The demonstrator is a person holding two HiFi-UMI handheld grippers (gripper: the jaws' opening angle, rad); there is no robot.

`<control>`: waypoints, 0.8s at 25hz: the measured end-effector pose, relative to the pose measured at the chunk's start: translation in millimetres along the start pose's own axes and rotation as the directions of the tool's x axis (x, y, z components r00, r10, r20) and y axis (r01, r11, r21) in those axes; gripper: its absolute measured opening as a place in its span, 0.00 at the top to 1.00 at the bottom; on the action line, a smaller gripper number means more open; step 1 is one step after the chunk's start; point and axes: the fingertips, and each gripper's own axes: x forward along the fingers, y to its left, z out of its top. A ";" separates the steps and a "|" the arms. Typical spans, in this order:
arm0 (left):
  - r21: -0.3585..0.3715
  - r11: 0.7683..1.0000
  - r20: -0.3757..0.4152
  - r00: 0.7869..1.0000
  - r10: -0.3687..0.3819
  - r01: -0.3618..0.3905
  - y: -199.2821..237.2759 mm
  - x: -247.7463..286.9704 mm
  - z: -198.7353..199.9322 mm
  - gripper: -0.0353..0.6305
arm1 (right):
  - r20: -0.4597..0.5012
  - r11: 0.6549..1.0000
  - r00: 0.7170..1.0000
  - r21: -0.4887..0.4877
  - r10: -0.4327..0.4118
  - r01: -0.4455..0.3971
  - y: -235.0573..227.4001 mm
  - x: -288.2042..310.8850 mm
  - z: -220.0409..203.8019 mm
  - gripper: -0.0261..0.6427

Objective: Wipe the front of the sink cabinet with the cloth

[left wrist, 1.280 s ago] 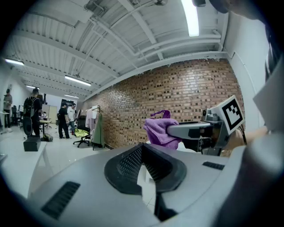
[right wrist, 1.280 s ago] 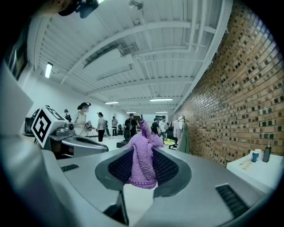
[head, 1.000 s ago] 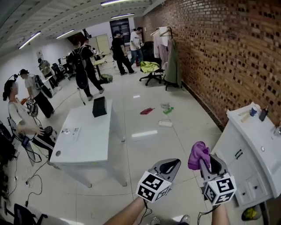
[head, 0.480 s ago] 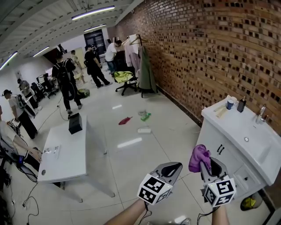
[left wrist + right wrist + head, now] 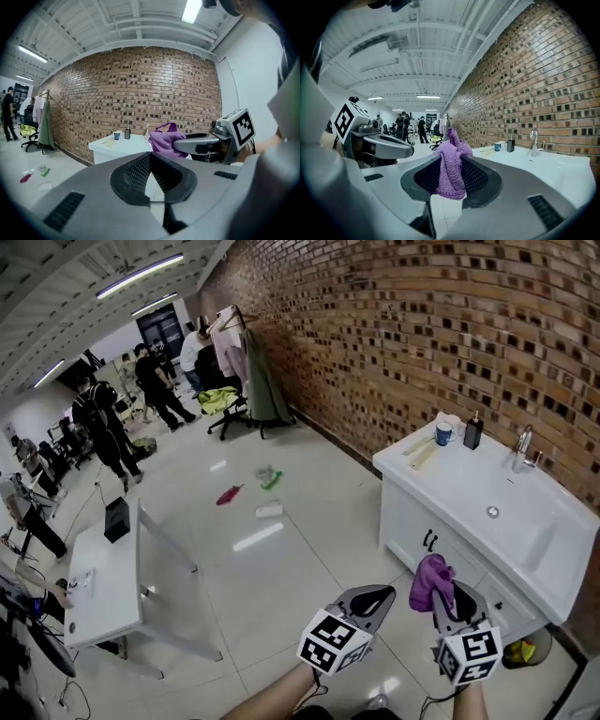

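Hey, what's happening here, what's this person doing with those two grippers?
A person holds a gripper in each hand, standing near a white sink cabinet by the brick wall. The right gripper is shut on a purple cloth, held in the air clear of the cabinet front; wiping has not begun. The left gripper is shut and empty.

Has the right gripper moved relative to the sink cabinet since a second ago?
Yes: the right gripper, shut on the cloth, has come closer to the sink cabinet front.
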 end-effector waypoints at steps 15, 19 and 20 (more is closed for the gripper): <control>0.017 0.974 -0.108 0.969 -0.224 0.227 -1.0 175.8 -79.3 0.94 | -0.139 0.979 0.969 -0.037 -0.205 0.202 -124.5 20.3 -103.7 0.79; 0.023 0.956 -0.112 0.951 -0.287 0.292 13.8 235.7 -126.5 0.94 | -0.165 0.955 0.941 -0.066 -0.296 0.289 -157.9 40.2 -157.1 0.79; 0.023 0.953 -0.112 0.948 -0.297 0.301 17.7 250.2 -138.2 0.94 | -0.177 0.949 0.932 -0.074 -0.316 0.308 -165.5 45.5 -170.7 0.79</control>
